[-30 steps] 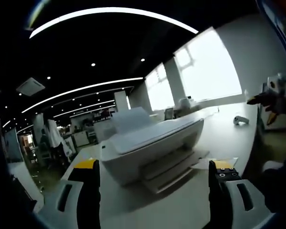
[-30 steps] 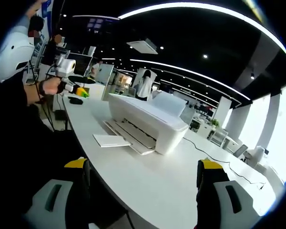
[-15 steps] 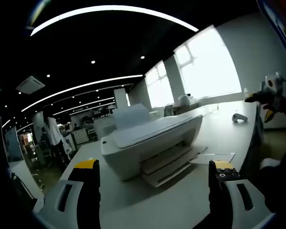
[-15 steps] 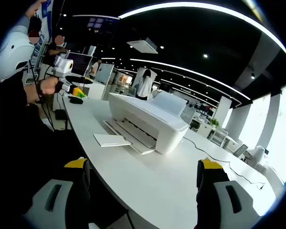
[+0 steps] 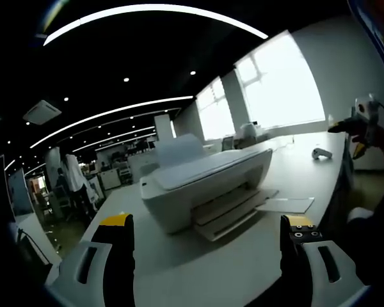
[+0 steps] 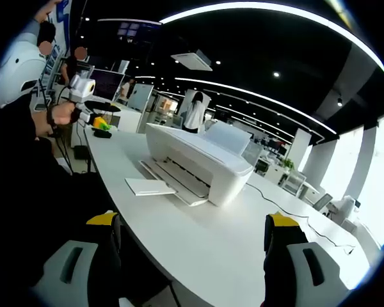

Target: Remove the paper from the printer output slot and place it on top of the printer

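Slightly nearer than before, left gripper (image 5: 205, 240) and right gripper (image 6: 191, 240), both wide and empty, approach the inkjet printer (image 5: 201, 185); next, reaching ahead for the paper (image 5: 287, 205).

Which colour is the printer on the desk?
White; the printer shows best in the right gripper view.

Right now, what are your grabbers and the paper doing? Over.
Left gripper and right gripper open, holding nothing. Paper lying at the printer output tray, untouched. Nothing in the way on the table.
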Tool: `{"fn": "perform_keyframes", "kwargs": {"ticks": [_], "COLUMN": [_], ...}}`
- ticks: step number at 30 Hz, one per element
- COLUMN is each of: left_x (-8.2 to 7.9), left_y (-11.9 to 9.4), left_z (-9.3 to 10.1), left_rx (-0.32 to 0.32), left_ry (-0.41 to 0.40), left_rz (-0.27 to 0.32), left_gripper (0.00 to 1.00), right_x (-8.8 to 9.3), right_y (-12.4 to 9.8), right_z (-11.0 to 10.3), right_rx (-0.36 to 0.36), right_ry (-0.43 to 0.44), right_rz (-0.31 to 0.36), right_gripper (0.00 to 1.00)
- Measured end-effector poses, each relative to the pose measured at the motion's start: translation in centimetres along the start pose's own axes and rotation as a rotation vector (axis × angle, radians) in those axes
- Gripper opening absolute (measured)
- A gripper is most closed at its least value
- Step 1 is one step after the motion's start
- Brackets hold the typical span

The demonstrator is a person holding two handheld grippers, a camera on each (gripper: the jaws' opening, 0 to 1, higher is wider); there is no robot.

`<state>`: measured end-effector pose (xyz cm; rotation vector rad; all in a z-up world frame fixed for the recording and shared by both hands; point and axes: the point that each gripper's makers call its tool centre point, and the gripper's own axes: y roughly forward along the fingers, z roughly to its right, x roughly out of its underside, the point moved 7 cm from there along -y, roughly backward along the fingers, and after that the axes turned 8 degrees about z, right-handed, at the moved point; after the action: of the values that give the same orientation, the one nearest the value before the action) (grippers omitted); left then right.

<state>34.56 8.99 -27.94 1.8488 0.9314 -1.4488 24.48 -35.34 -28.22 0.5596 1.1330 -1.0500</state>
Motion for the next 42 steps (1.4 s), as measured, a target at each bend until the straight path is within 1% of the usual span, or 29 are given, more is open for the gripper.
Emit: {"fn": "perform_keyframes", "kwargs": {"ticks": [4,9,14,31,37,42], "left_x": [0.5,0.9,1.2,1.1,1.4,1.3], "left_y": [-0.3,-0.8,-1.2,-1.7,-1.8,-1.9], "left_z": [-0.3,-0.5,-0.6,-0.6,-0.7,-0.7], "left_rx": [-0.007,-0.021,-0.027,-0.032,-0.038,-0.04], "left_ry": [0.004,0.018,0.011,0.012,0.023,0.022], "left_rz": [-0.021,-0.03,-0.034,-0.031,-0.043,-0.039], "left_gripper": [0.97,0.97,0.97,0.97,0.97,0.97], "right_x": [-0.2,-0.2,-0.2,-0.2,-0.2,-0.3], "right_y": [0.0,0.1,0.1,-0.1,-0.2,-0.2], "right_z": [0.0,-0.1,-0.1,-0.2,-0.1,-0.1], "right_rx": [0.001,-0.002,-0.002,0.0,0.002,0.0], "right_ry": [-0.003,-0.001,-0.006,-0.008,-0.008,-0.009], "right_rz": [0.004,0.003,0.001,-0.002,-0.001,0.001], "right_gripper": [0.88,0.88,0.88,0.88,0.88,0.88]}}
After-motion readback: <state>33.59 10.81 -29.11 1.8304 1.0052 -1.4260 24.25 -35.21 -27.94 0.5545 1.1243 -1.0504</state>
